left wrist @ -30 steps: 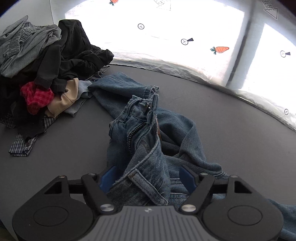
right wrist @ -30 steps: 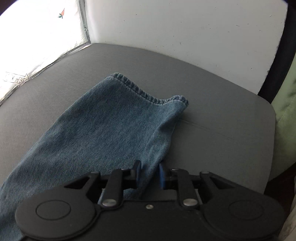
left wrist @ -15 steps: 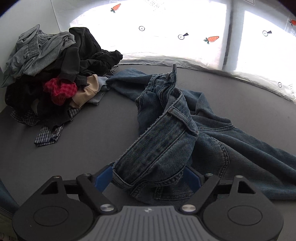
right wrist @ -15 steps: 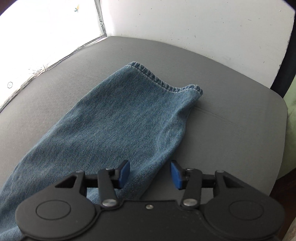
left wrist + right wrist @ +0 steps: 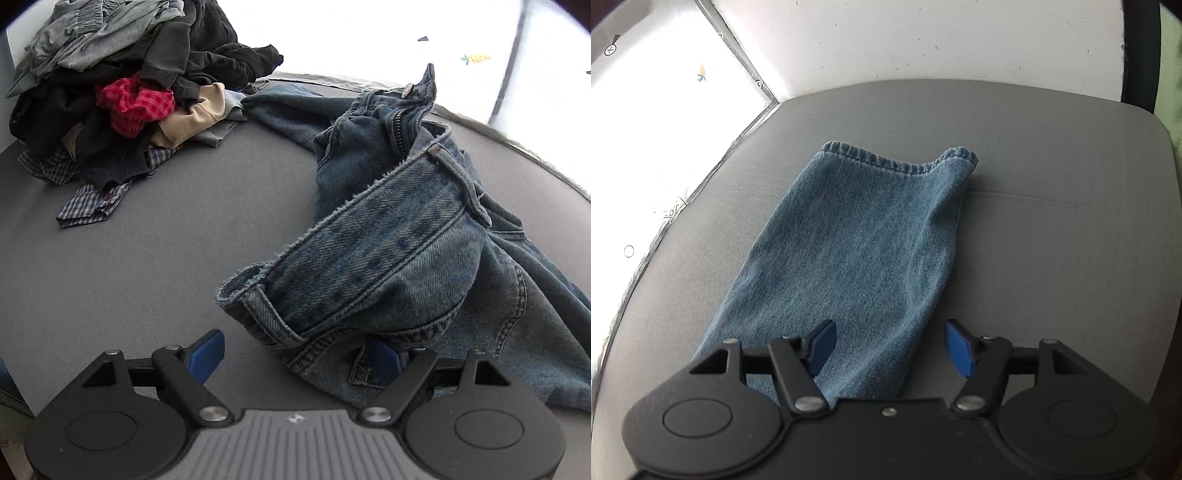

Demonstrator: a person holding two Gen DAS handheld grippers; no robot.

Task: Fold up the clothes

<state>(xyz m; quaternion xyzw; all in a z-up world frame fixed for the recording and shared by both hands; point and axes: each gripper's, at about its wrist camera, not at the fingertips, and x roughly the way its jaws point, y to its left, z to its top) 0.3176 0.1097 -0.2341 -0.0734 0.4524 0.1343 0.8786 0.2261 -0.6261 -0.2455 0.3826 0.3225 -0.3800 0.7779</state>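
On the grey table [image 5: 155, 258], both grippers let go of the jeans [image 5: 388, 236] after laying them out.

At the lower centre of the left wrist view the left gripper [image 5: 295, 350] stands wide, the waistband bunched between its jaws but not pinched. The right gripper [image 5: 890, 343] is opening over the flat leg hem [image 5: 897, 162]. Next, I judge, the crumpled waist needs smoothing before any fold.
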